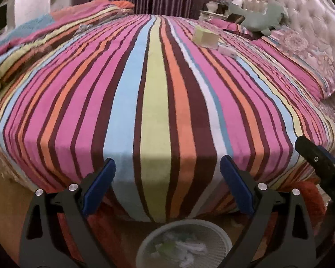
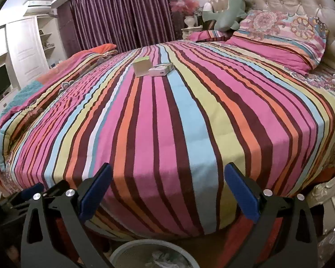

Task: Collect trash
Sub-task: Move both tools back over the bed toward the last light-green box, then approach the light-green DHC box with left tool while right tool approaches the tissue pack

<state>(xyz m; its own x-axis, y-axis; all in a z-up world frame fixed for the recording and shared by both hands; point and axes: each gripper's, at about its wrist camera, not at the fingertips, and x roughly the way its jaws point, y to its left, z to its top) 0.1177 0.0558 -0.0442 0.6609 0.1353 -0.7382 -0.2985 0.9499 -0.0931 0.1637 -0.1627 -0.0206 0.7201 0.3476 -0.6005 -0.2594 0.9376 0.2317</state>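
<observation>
Hovering at foot of bed (image 2: 167,122), both grippers empty, nothing picked yet. Left gripper (image 1: 167,178) spread wide, holding nothing; right gripper (image 2: 167,185) also wide open, holding nothing, its tip visible at right edge of left view. Trash: green box (image 2: 141,67) and small white box (image 2: 160,71), touching each other, lying mid-bed toward the far side, well apart from both grippers. Wastebasket (image 1: 185,225) on floor right below grippers, already part-filled with scraps. Likely next step: reach forward across striped bedspread (image 1: 154,89), take one box per gripper, straddle narrow sides, close firmly since soft cover gives under pressure, avoid pinching fabric. Both grippers level, pointing forward over bed edge, side by side, left one lower and nearer the basket. Green plush toy (image 2: 227,15) by headboard probably not trash, leave alone
</observation>
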